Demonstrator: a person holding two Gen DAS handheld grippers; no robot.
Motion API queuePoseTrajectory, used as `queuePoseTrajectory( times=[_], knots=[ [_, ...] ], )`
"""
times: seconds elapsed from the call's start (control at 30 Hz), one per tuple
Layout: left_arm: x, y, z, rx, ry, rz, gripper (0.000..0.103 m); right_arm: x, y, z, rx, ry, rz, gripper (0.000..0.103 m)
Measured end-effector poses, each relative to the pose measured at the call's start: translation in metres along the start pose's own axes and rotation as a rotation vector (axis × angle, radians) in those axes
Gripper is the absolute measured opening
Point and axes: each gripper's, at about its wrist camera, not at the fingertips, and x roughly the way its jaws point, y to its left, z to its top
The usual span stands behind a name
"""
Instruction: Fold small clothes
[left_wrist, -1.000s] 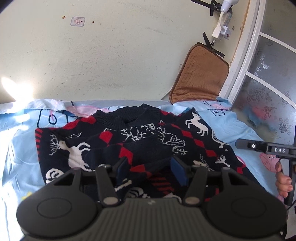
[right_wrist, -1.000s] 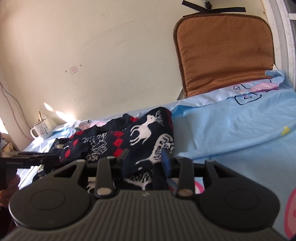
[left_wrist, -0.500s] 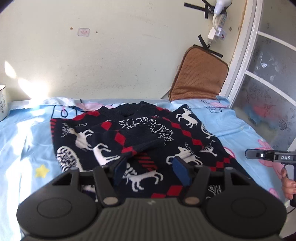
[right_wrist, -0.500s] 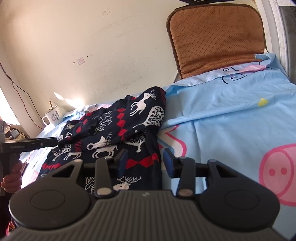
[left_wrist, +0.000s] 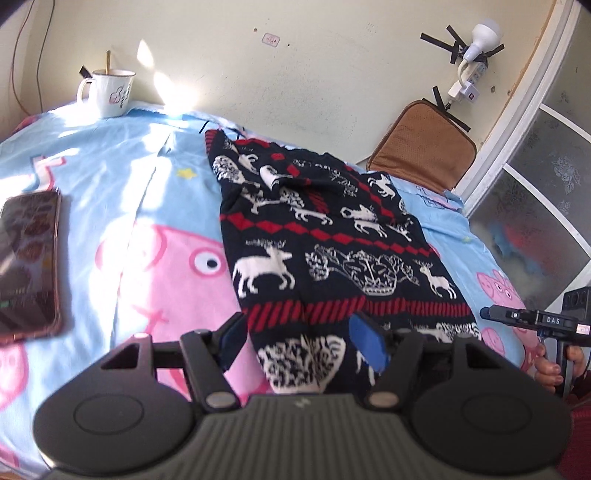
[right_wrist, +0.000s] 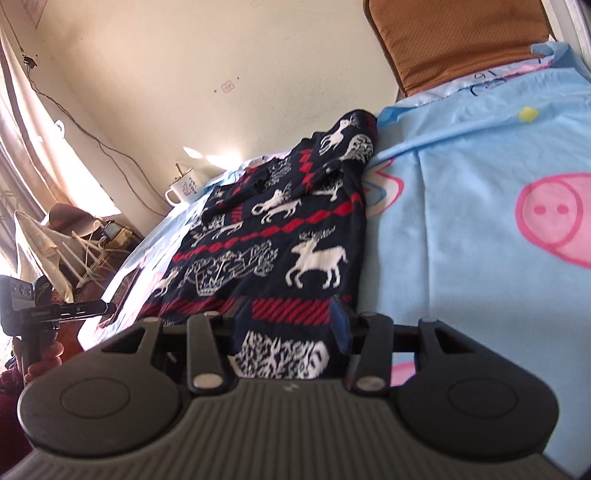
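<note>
Fingers of both grippers stand spread with nothing pinched: the left gripper (left_wrist: 299, 338) and the right gripper (right_wrist: 286, 325) have each just been opening their jaws, and the sweater's (left_wrist: 325, 236) bottom hem only lies in the gap, untouched by the pads. A second ago both sat over the bunched middle of the garment; now they are at its near edge, left at the 7 o'clock corner, right at 5 o'clock. The sweater lies flat on the blue sheet (left_wrist: 110, 177), sleeves folded in, so the next fold, hem toward collar at 12 o'clock, looks ready to begin.
</note>
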Motion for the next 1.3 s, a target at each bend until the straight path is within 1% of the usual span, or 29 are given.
queuePoseTrajectory(
  times=[0.13, 0.23, 0.33, 0.4, 0.5, 0.63, 0.73, 0.77, 0.8, 0.83, 0.87, 0.9, 0.93, 0.97, 1.03, 1.13, 1.2, 1.3],
  knots=[
    [-0.007, -0.007, -0.021, -0.04, 0.042, 0.002, 0.063, -0.013, 0.0, -0.017, 0.008, 0.053, 0.039, 0.049],
    [-0.008, -0.01, -0.034, -0.065, 0.085, 0.008, 0.063, -0.019, 0.002, -0.031, -0.003, 0.083, 0.038, 0.049],
    [-0.005, -0.009, -0.046, -0.1, 0.127, 0.022, 0.062, -0.021, -0.002, -0.044, 0.018, 0.092, 0.033, 0.049],
    [-0.004, -0.007, -0.053, -0.128, 0.146, 0.016, 0.062, -0.022, -0.005, -0.049, 0.039, 0.077, 0.055, 0.05],
    [-0.003, -0.008, -0.058, -0.139, 0.142, 0.013, 0.062, -0.021, -0.004, -0.051, 0.04, 0.067, 0.073, 0.05],
    [-0.002, -0.009, -0.06, -0.157, 0.141, 0.005, 0.062, -0.019, -0.002, -0.053, 0.021, 0.084, 0.095, 0.05],
    [0.001, -0.013, -0.061, -0.155, 0.134, -0.007, 0.06, -0.015, -0.004, -0.052, 0.034, 0.077, 0.116, 0.05],
    [0.003, -0.016, -0.061, -0.152, 0.126, -0.011, 0.047, -0.012, -0.003, -0.052, 0.038, 0.072, 0.122, 0.05],
    [0.008, -0.018, -0.06, -0.156, 0.141, -0.02, 0.02, -0.009, -0.002, -0.052, 0.035, 0.069, 0.125, 0.05],
    [0.013, -0.02, -0.06, -0.158, 0.158, -0.003, 0.012, -0.007, 0.001, -0.052, 0.02, 0.068, 0.121, 0.049],
    [0.014, -0.022, -0.06, -0.15, 0.153, 0.012, 0.011, -0.005, 0.005, -0.052, -0.008, 0.071, 0.102, 0.04],
    [0.014, -0.023, -0.06, -0.146, 0.155, 0.006, 0.01, -0.003, 0.008, -0.053, -0.039, 0.082, 0.071, 0.016],
    [0.012, -0.023, -0.059, -0.147, 0.152, 0.001, 0.01, -0.003, 0.007, -0.053, -0.041, 0.084, 0.059, 0.009],
    [0.008, -0.022, -0.058, -0.151, 0.145, -0.009, 0.01, -0.005, 0.002, -0.052, -0.014, 0.079, 0.078, 0.009],
    [-0.003, -0.017, -0.054, -0.17, 0.114, -0.027, 0.01, -0.015, -0.008, -0.049, 0.045, 0.028, 0.134, 0.009],
    [-0.021, -0.006, -0.044, -0.232, 0.022, -0.063, 0.01, -0.036, -0.017, -0.037, 0.096, -0.102, 0.197, 0.009],
    [-0.026, 0.001, -0.033, -0.274, -0.027, -0.089, 0.01, -0.042, -0.024, -0.025, 0.133, -0.167, 0.205, 0.009],
    [-0.024, 0.004, -0.014, -0.315, -0.103, -0.133, 0.01, -0.038, -0.025, -0.009, 0.138, -0.219, 0.202, 0.009]
  ],
)
